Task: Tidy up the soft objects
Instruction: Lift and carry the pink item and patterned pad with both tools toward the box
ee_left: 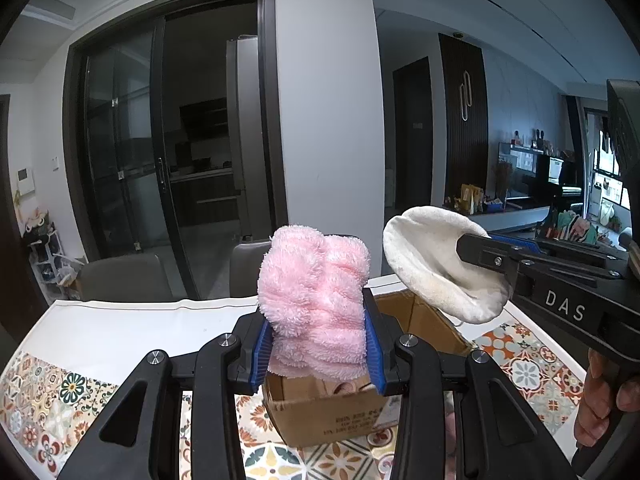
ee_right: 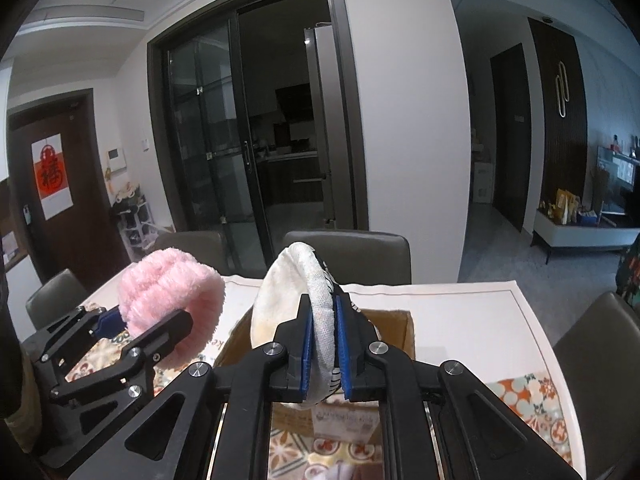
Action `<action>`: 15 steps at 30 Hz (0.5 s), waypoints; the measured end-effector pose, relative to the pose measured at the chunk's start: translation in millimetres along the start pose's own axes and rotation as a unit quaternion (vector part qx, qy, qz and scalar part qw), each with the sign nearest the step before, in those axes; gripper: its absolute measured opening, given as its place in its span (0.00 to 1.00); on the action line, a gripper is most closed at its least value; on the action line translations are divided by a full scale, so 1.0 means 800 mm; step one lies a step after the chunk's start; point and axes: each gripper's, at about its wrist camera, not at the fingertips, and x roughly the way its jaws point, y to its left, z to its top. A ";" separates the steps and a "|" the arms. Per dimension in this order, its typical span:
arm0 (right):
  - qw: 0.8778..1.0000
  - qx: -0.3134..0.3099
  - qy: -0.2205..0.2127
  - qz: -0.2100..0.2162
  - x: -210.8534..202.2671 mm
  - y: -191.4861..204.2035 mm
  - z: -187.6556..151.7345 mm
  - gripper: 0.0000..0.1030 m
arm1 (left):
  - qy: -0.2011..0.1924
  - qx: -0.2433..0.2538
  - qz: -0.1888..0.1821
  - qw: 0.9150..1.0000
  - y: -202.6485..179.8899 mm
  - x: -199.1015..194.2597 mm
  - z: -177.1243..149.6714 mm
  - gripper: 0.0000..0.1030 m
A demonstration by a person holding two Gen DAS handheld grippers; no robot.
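Note:
My left gripper point(ee_left: 318, 344) is shut on a fluffy pink cloth point(ee_left: 316, 300) and holds it above an open cardboard box point(ee_left: 340, 412). It also shows at the left of the right wrist view point(ee_right: 172, 300). My right gripper point(ee_right: 322, 344) is shut on a white cloth pad point(ee_right: 288, 292) with dark markings, held over the same box point(ee_right: 404, 328). In the left wrist view the white pad point(ee_left: 436, 268) hangs to the right of the pink cloth, over the box's far right corner.
The box stands on a table with a patterned tile cloth point(ee_left: 52, 404) and a white runner point(ee_right: 460, 320). Grey chairs point(ee_right: 352, 252) stand along the far edge and one point(ee_right: 592, 348) at the right. Something pinkish lies inside the box point(ee_left: 344, 388).

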 end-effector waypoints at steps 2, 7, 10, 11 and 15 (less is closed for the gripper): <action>1.000 0.000 0.000 0.002 0.010 -0.002 0.004 0.12 | 0.003 0.000 -0.001 1.000 0.003 0.009 0.001 0.38; 1.000 0.005 0.006 0.005 0.035 -0.009 0.008 0.12 | 0.015 0.002 -0.005 1.000 0.005 0.040 -0.003 0.38; 1.000 0.006 0.015 0.005 0.054 -0.017 0.006 0.12 | 0.027 0.003 -0.007 1.000 0.004 0.058 -0.009 0.38; 1.000 0.007 0.019 0.005 0.059 -0.019 0.005 0.12 | 0.031 0.003 -0.008 0.999 0.004 0.062 -0.013 0.38; 0.999 0.013 0.039 0.006 0.084 -0.027 -0.004 0.12 | 0.049 0.007 -0.010 0.999 0.000 0.084 -0.022 0.38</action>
